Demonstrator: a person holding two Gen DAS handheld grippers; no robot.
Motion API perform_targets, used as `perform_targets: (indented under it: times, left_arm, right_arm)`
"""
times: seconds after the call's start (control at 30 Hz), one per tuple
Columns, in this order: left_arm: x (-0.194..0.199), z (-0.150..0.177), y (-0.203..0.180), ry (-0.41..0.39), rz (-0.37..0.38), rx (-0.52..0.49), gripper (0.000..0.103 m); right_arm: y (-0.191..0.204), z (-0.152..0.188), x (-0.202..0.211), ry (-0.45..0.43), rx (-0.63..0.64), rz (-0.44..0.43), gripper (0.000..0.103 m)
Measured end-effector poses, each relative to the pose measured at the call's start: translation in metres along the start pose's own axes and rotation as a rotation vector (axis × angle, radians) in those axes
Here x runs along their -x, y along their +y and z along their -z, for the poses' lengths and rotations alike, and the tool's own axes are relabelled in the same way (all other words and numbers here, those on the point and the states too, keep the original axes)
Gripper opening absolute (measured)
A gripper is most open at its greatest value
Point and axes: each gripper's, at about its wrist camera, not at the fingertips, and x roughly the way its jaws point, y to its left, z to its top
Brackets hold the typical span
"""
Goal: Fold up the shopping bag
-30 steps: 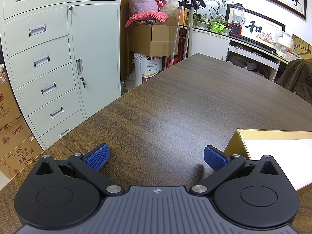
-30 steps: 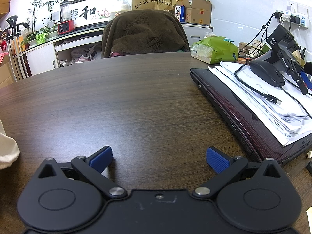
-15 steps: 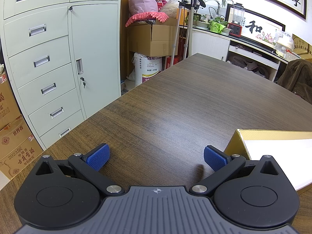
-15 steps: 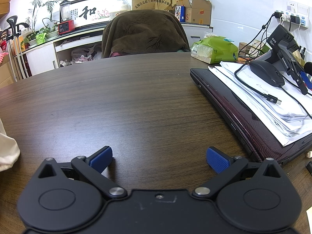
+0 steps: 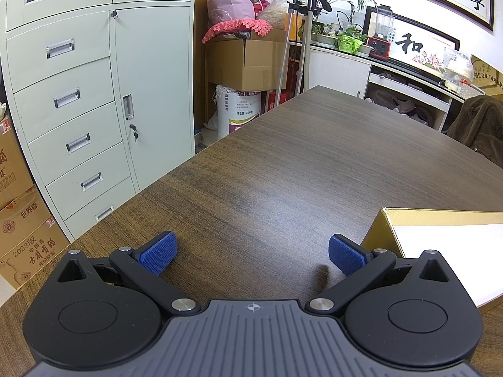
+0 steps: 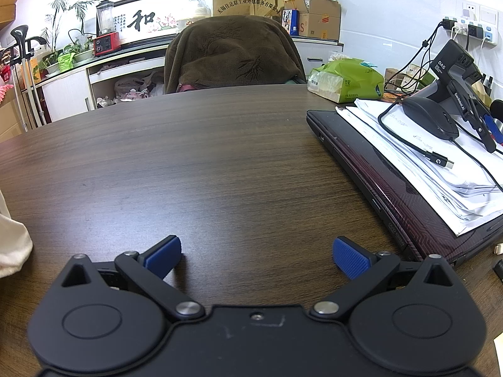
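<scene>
A gold paper shopping bag (image 5: 440,251) with a white inside lies on the dark wooden table (image 5: 283,172) at the right edge of the left wrist view. My left gripper (image 5: 251,253) stands open just left of its corner, with nothing between its blue pads (image 5: 158,253). In the right wrist view a cream-white edge (image 6: 12,245), perhaps part of the bag, shows at the far left. My right gripper (image 6: 257,255) is open over bare table, holding nothing.
A closed dark laptop (image 6: 393,194) under a stack of papers (image 6: 433,169), a mouse (image 6: 430,117) and cables fill the table's right side. A tissue pack (image 6: 345,83) and a draped chair (image 6: 232,53) stand behind. Cabinets (image 5: 78,94) and boxes (image 5: 248,59) stand off the table's left edge.
</scene>
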Motion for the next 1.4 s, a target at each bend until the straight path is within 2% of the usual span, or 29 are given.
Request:
perform_targets:
  times: [0.43, 0.8, 0.9, 1.13, 1.3, 1.4]
  left_arm:
    - [0.002, -0.001, 0.0, 0.008, 0.009, -0.009, 0.103]
    - [0.014, 0.0, 0.001, 0.038, -0.029, 0.001, 0.103]
    - [0.027, -0.003, 0.004, 0.014, -0.05, -0.004, 0.103]
    - [0.062, -0.018, 0.005, -0.008, -0.083, 0.006, 0.103]
    - [0.08, -0.034, -0.001, 0.017, -0.098, 0.053, 0.103]
    - [0.089, -0.044, -0.008, 0.023, -0.063, 0.075, 0.103]
  right_arm:
    - [0.0, 0.0, 0.001, 0.0, -0.001, 0.001, 0.103]
    - [0.006, -0.004, 0.013, 0.045, -0.024, 0.031, 0.103]
    - [0.007, -0.007, 0.022, 0.033, -0.022, 0.035, 0.103]
    - [0.015, -0.015, 0.036, 0.049, 0.041, 0.056, 0.103]
    - [0.03, -0.018, 0.048, 0.042, 0.123, 0.041, 0.103]
    - [0.038, -0.019, 0.056, 0.037, 0.171, 0.032, 0.103]
